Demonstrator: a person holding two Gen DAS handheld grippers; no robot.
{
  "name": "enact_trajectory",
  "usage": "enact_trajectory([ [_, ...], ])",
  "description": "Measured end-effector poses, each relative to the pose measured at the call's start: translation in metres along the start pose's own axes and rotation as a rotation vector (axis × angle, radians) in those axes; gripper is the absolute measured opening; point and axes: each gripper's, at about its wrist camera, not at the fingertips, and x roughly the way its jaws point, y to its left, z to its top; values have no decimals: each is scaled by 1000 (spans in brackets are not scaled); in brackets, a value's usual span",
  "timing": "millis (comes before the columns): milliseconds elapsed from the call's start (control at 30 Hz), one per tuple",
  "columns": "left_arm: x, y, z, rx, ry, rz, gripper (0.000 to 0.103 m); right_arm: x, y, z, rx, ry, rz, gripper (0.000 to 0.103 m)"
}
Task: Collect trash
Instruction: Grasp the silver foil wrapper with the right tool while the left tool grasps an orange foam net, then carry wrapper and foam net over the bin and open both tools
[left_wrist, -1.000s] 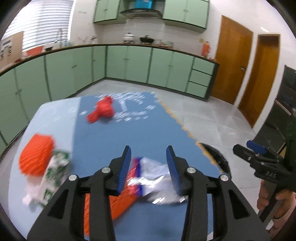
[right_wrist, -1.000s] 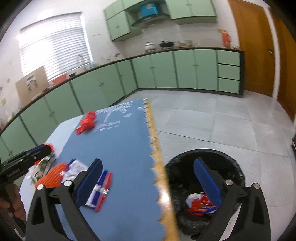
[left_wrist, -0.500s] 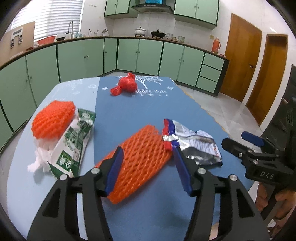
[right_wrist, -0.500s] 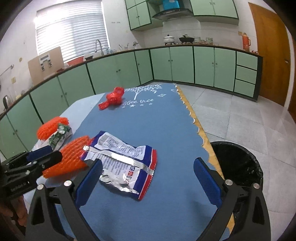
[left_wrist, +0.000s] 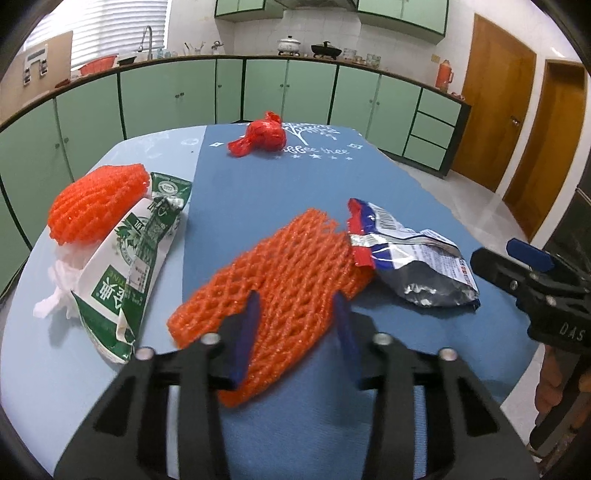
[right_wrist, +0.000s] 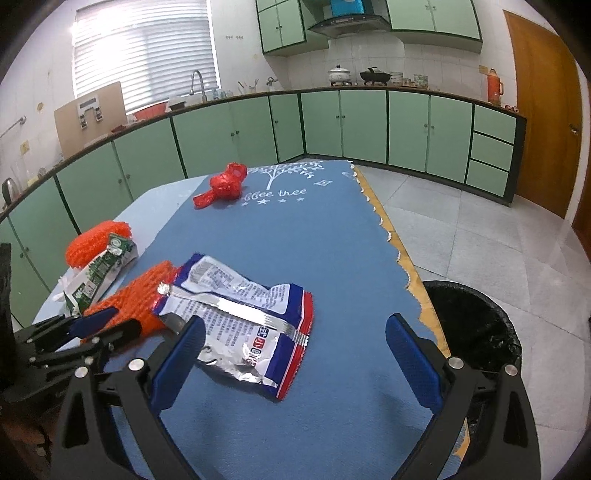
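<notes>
An orange foam net (left_wrist: 295, 266) lies on the blue table cloth (left_wrist: 266, 192). My left gripper (left_wrist: 297, 321) is closing on its near end, and the mesh fills the gap between the blue pads. In the right wrist view the left gripper (right_wrist: 99, 328) bites the same orange foam net (right_wrist: 147, 295) from the left. A torn blue, red and silver snack wrapper (right_wrist: 240, 302) lies flat beside it. My right gripper (right_wrist: 295, 354) hangs open just above and in front of the wrapper, touching nothing. From the left wrist view the right gripper (left_wrist: 532, 273) shows at the right edge, past the snack wrapper (left_wrist: 413, 258).
A second orange net (left_wrist: 96, 199), a green and white milk carton (left_wrist: 129, 258) and white tissue (left_wrist: 59, 280) lie at the table's left. A red plastic bag (right_wrist: 225, 184) sits at the far end. A black-lined bin (right_wrist: 476, 325) stands on the floor at the table's right edge.
The left gripper has sunk onto the orange net and its jaws have narrowed around it. The right gripper swung from over the bin to over the wrapper, then held still.
</notes>
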Motion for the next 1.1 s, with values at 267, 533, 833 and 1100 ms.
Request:
enact_trajectory([
  [267, -12, 0, 8, -20, -50, -8, 8, 10, 6, -8, -26, 41, 27, 87],
  [533, -28, 1, 19, -26, -99, -4, 8, 20, 6, -6, -7, 78, 69, 74],
  [833, -25, 1, 18, -25, -80, 4, 8, 37, 18, -4, -39, 139, 107, 20],
  [1100, -36, 3, 27, -38, -123, 9, 8, 23, -1, 8, -10, 103, 81, 5],
])
